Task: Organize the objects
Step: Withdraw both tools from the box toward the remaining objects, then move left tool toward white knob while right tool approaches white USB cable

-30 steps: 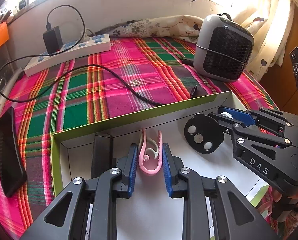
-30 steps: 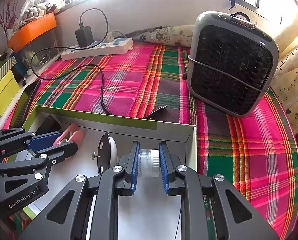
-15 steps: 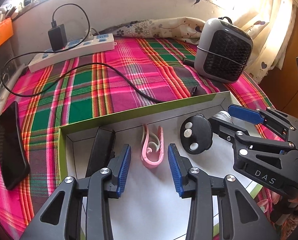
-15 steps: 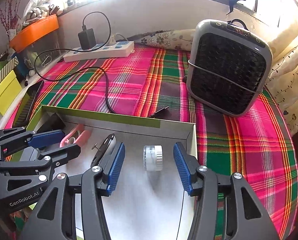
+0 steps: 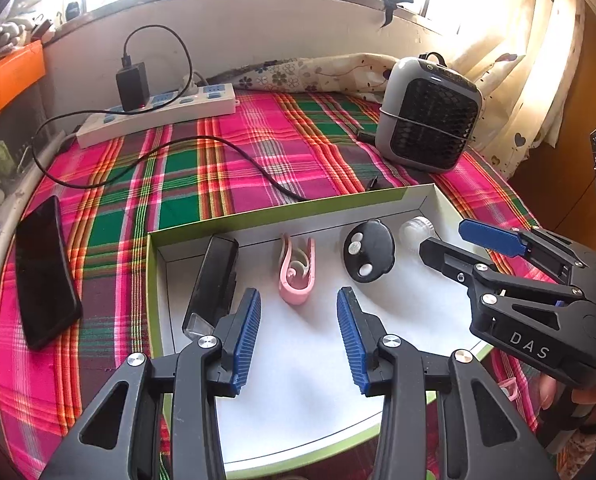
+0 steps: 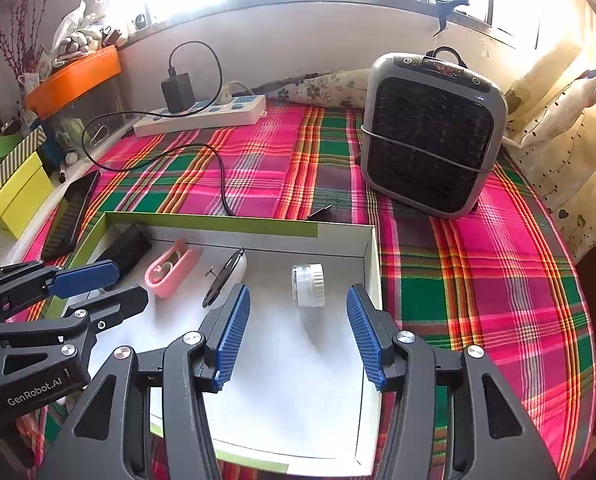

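A shallow white box with a green rim (image 5: 282, 210) lies on the plaid cloth. In it lie a black rectangular device (image 5: 214, 280), a pink clip (image 5: 296, 272), a black round disc (image 5: 367, 250) and a small clear jar (image 5: 415, 230). My left gripper (image 5: 298, 300) hovers just short of the pink clip, its jaws opening, its pads clear of the clip. My right gripper (image 6: 298, 294) stands open just behind the jar (image 6: 309, 285), not touching it. Each gripper shows in the other's view: the right gripper (image 5: 441, 236) beside the jar, the left gripper (image 6: 132, 282) near the pink clip (image 6: 172, 268).
A grey fan heater (image 6: 429, 136) stands beyond the box at the right. A white power strip (image 5: 158, 114) with a black charger sits at the back; its cable (image 5: 226, 152) runs to the box's far wall. A dark phone (image 5: 44, 272) lies left of the box. Curtains hang at right.
Both grippers went from shut to open and drew back. The left one let go of the pink clip, the right one of the clear jar; both things now lie in the box.
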Tool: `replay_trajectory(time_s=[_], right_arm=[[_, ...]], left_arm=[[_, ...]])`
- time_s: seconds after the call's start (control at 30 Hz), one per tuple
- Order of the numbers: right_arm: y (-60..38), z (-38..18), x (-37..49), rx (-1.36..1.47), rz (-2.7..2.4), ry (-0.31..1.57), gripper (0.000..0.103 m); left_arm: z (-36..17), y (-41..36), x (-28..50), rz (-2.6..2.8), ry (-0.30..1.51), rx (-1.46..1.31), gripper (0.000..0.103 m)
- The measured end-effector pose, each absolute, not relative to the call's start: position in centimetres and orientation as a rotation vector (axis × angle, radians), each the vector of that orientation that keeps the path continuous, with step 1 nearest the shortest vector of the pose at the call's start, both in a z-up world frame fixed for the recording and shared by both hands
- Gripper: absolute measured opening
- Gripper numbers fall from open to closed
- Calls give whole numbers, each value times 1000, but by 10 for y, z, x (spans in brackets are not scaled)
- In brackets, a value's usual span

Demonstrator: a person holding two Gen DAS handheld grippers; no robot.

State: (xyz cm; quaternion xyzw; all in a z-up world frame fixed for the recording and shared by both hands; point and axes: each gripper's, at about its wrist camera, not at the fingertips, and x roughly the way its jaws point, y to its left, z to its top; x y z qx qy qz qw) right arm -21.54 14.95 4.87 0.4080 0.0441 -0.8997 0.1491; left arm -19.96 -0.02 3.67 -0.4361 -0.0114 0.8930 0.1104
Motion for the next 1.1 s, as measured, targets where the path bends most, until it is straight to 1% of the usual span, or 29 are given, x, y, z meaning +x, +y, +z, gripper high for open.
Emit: replay_trajectory(time_s=[0.53,0.97,1.1], right_arm=[[157,64,-167,1129,-2606,73,51],[166,64,-124,1108,-2614,37,51],[168,64,-111,1090,-2619,43,51]], left_arm=[[58,-11,-142,2678,-78,-1205,38],[56,-17,-99,2695,-84,-1187,38],[54,-24,-85,2703,-122,-1173,38]])
